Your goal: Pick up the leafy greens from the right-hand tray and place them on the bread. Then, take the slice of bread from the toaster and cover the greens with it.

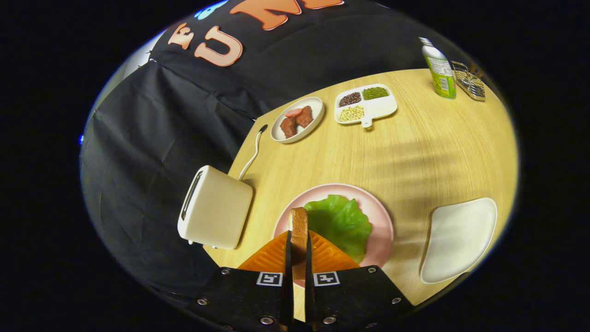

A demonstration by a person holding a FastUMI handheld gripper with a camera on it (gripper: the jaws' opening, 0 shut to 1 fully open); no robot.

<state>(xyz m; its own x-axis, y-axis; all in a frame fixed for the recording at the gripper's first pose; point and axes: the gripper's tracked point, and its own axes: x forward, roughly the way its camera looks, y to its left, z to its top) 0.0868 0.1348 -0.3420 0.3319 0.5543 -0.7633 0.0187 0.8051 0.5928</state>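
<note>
Two fingers of the gripper are clenched on a bread slice, held on edge between them, its browned crust pointing ahead and its top poking past the tips. The slice looks light and stiff, toasted enough to keep its shape, though the crumb would likely dent or crack under a hard squeeze. Gripping it across the thin flat faces near one edge, as now, seems right, and leaves the rest free to lay flat.

Just beyond the fingers sits a round pink plate, smooth and glazed. On it lies the lettuce, a ruffled, glossy green leaf, soft and floppy by the look, which covers whatever is under it; I cannot tell if the lower bread is there. The slice hangs above the plate's near left part, close to the leaf's edge.

Left of the plate stands the toaster, a cream box with rounded corners and a dark slot, its white cord trailing back across the table, pale wood grain, matte. Right of the plate is a white tray, shallow, soft-cornered, bare.

Farther back lie an oval dish with reddish-brown meat pieces and a split tray of beans. Beyond these stand a green bottle and a wire rack.
</note>
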